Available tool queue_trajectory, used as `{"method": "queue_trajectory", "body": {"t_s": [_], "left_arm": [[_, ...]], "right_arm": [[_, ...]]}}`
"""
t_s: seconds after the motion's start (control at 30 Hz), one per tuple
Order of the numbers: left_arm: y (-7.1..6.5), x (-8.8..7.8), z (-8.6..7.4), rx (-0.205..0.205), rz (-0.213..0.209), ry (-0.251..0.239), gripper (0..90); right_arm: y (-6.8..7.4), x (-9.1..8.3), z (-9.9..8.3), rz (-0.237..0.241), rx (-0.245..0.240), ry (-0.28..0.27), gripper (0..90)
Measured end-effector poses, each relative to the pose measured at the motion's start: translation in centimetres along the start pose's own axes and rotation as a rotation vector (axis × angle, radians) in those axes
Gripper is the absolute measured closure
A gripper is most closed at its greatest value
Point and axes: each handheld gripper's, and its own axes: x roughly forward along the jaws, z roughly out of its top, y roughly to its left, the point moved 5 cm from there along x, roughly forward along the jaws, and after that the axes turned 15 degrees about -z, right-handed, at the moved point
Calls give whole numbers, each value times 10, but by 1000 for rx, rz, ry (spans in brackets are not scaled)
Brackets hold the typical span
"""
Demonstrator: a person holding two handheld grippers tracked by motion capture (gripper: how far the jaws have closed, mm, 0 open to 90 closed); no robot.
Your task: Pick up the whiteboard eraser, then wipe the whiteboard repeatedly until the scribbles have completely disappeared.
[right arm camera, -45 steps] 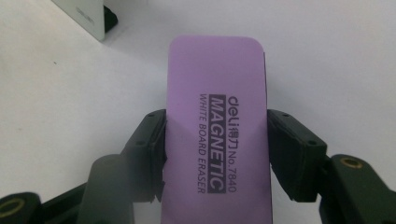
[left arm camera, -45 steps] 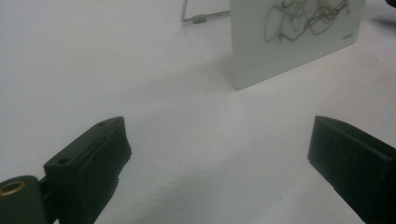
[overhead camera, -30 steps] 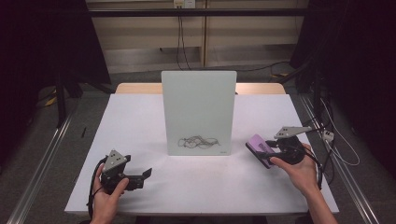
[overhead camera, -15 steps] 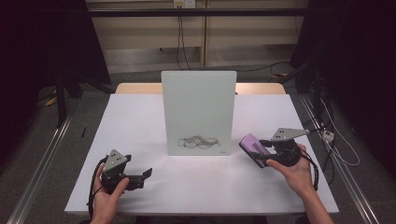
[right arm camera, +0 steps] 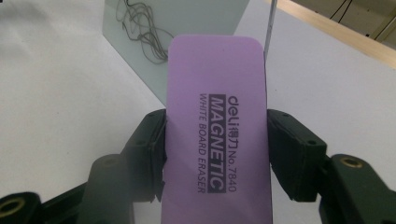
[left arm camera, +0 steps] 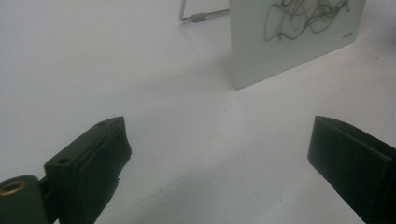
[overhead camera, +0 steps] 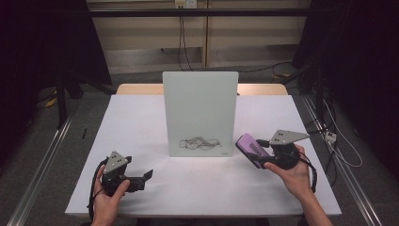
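Observation:
A small whiteboard (overhead camera: 200, 110) stands upright mid-table with a black scribble (overhead camera: 201, 142) near its bottom edge. My right gripper (overhead camera: 260, 154) is shut on a purple whiteboard eraser (overhead camera: 251, 148), held just right of the board's lower right corner. In the right gripper view the eraser (right arm camera: 217, 121) sits between both pads, with the scribble (right arm camera: 140, 28) beyond it. My left gripper (overhead camera: 143, 180) rests low at the front left, jaws open and empty. The left gripper view has the board (left arm camera: 299, 37) ahead at the upper right, the scribble (left arm camera: 306, 14) on its face.
The white table (overhead camera: 141, 117) ends at a wooden strip (overhead camera: 141, 88) behind the board. A wire stand leg (left arm camera: 201, 16) props the board from behind. Cables (overhead camera: 329, 141) hang off the table's right side. Metal rails run along the floor on both sides.
My right gripper has carried the eraser a little left and down, closer to the board's lower right corner. The left gripper has stayed put.

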Motion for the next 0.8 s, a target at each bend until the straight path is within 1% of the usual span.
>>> {"method": "queue_trajectory", "body": {"t_s": [0.1,0.17,0.23,0.3,0.37,0.5,0.6,0.67,0.8], "left_arm": [[0,0,0,-2,-1,0,52],[-1,0,0,0,2,-3,53],[0,2,1,3,-4,-2,52],[0,2,0,0,-4,2,52],[1,3,1,-5,-9,-8,52],[2,2,0,-10,-13,-9,52],[3,1,0,-14,-11,-8,53],[2,2,1,-10,-11,-11,53],[1,2,1,-3,-12,-7,52]], "right_arm": [[3,-1,2,1,-3,-14,415],[6,-1,3,7,-3,-16,415],[8,0,4,11,-9,-14,415],[10,2,5,14,-11,-18,415],[12,4,6,11,-14,-12,414],[15,8,8,8,-22,-9,415],[19,12,11,19,-23,-14,415],[23,14,13,25,-38,-20,414],[30,16,20,19,-74,-36,414]]}}
